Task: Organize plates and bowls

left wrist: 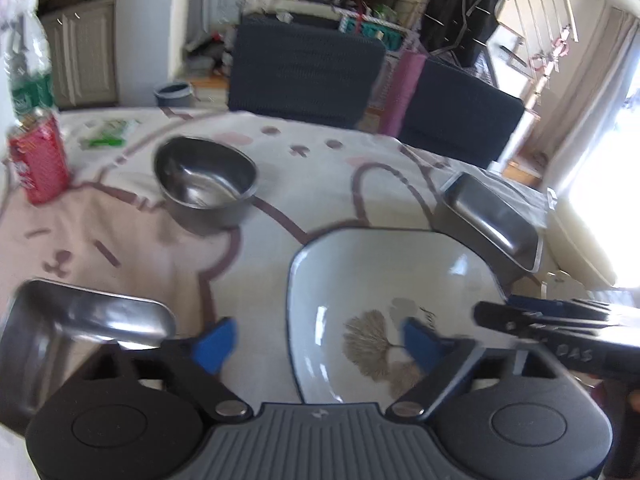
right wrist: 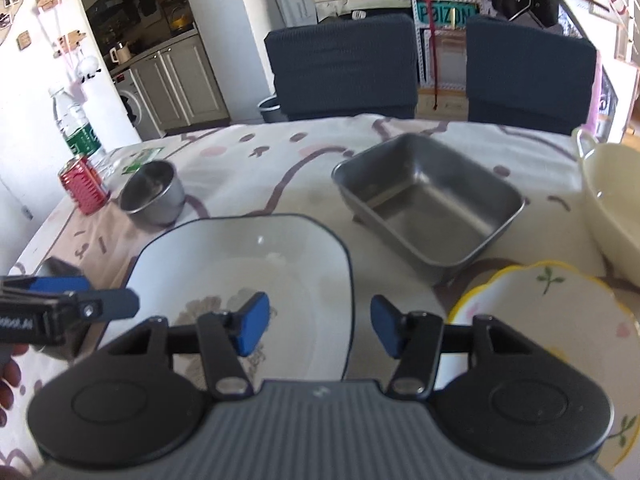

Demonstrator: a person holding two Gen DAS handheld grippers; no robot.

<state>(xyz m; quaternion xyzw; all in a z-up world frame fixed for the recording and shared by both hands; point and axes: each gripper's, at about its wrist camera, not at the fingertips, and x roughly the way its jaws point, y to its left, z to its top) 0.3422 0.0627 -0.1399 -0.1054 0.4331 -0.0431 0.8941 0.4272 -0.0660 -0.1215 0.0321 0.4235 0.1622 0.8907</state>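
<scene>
Left wrist view
- Left gripper (left wrist: 318,346): jaws part-open, nothing gripped; one blue pad over the tablecloth, the other over the inside of the white bowl, straddling its left rim.
- White bowl (left wrist: 380,280): squarish, dark-edged, leaf print inside; sits on the tablecloth (left wrist: 280,168) right in front of the gripper.
- Round steel bowl (left wrist: 206,180): upright, farther back on the left, well apart from the white bowl.
- Steel tray (left wrist: 492,220): behind the white bowl to the right, close to its far corner.
- Second steel tray (left wrist: 80,320): near left, just beside the gripper body.
- Red can (left wrist: 38,160): far left, a water bottle (left wrist: 26,64) behind it.
- Right gripper (left wrist: 560,328): reaches in from the right edge, over the white bowl's right rim.

Right wrist view
- Right gripper (right wrist: 316,328): jaws part-open, holding nothing; the white bowl's (right wrist: 248,264) right rim lies between the pads, no visible contact.
- Steel tray (right wrist: 432,208): empty, behind and to the right of the white bowl.
- Flower plate (right wrist: 552,304): yellow-rimmed, near right, partly under the gripper body.
- Cream dish (right wrist: 612,192): at the right edge, handle at the far end.
- Round steel bowl (right wrist: 154,196): left rear, beside the red can (right wrist: 84,190).
- Left gripper (right wrist: 72,308): enters from the left edge by the bowl's left side.
</scene>
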